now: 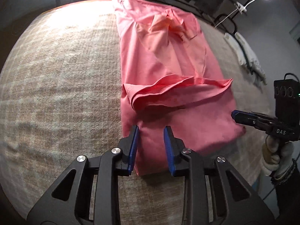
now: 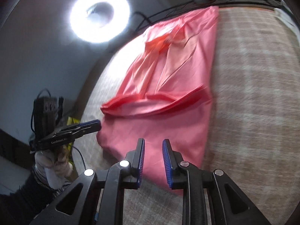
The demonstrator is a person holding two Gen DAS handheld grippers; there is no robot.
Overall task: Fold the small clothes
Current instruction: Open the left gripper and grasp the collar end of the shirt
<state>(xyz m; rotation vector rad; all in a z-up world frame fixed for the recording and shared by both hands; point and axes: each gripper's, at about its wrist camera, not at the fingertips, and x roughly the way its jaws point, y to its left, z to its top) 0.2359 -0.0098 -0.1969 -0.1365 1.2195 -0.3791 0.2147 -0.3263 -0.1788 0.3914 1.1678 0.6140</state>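
Cloth (image 1: pixel 168 69) in pink lies spread on the beige plaid cover (image 1: pixel 56 93), its long axis running straight away from both tools toward the far edge. A raised fold ridge (image 1: pixel 178 90) crosses it part-way out, ahead of both sets of fingertips.

Left gripper (image 1: pixel 151 131) hovers over the near left corner of the cloth, jaws moderately apart with nothing between them; fabric shows through the gap. Right gripper (image 2: pixel 153 144) sits over the near right part, also moderately apart and holding nothing. Whether either touches the fabric is unclear.

Each tool shows in the other's view, out to the side near the cloth's edge: the right one (image 1: pixel 236 114) to the left tool's right, the left one (image 2: pixel 97 124) to the right tool's left.

Judging by this, the near hem is equally close to both, so the likely next fold would carry that end forward along the long axis, toward the ridge.
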